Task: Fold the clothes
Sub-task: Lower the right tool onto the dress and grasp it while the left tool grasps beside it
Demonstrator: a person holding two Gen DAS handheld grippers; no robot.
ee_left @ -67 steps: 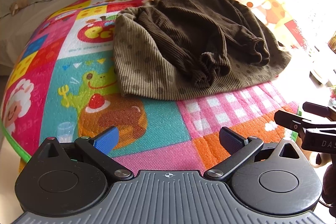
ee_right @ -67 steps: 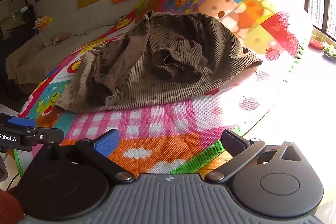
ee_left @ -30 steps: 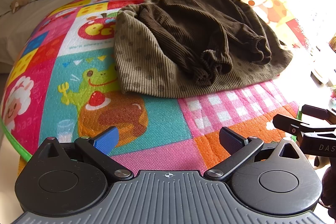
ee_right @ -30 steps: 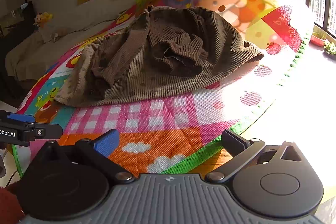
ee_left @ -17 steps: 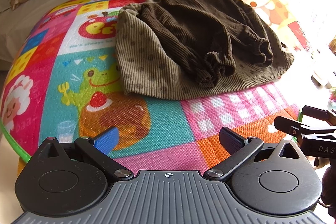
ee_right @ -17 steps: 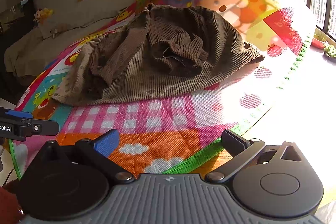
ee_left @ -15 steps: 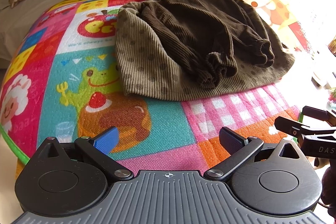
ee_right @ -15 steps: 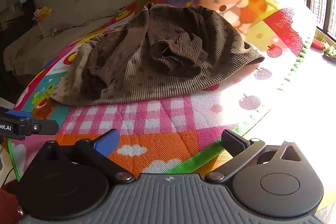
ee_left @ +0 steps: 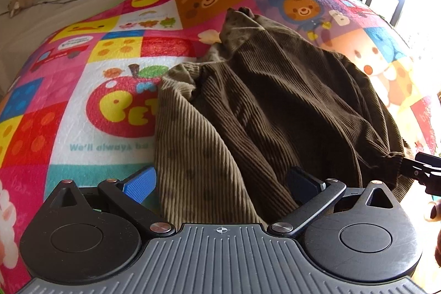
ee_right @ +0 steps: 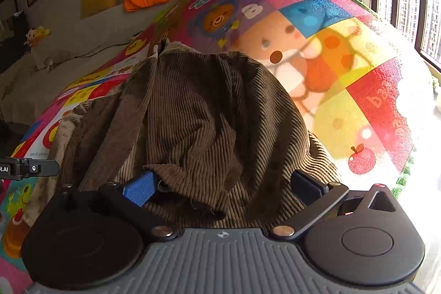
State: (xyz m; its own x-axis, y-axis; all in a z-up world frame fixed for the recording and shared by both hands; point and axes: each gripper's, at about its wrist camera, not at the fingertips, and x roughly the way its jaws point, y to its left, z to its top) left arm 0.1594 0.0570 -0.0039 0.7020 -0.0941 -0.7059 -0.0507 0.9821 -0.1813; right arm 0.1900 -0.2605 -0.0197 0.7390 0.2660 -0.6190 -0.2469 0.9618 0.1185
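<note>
Both grippers are now crowding the garment, having closed in from the mat's near edge within the last half-sec. The cartoon-print play mat (ee_left: 115, 106) is serving as work surface, w/ a couch (ee_right: 91, 26) behind. The brown corduroy garment (ee_left: 275, 106) is lying bunched at mat centre, sleeves draped over its front, so it's likely needing spreading before any fold. The left gripper (ee_left: 220, 183) is straddling the near hem, fingers spread wide, cloth lying btwn them but not pinched. The right gripper (ee_right: 223, 188) is likewise gaping over a rumpled sleeve cuff (ee_right: 176, 175), apparently lining up to grab it.
</note>
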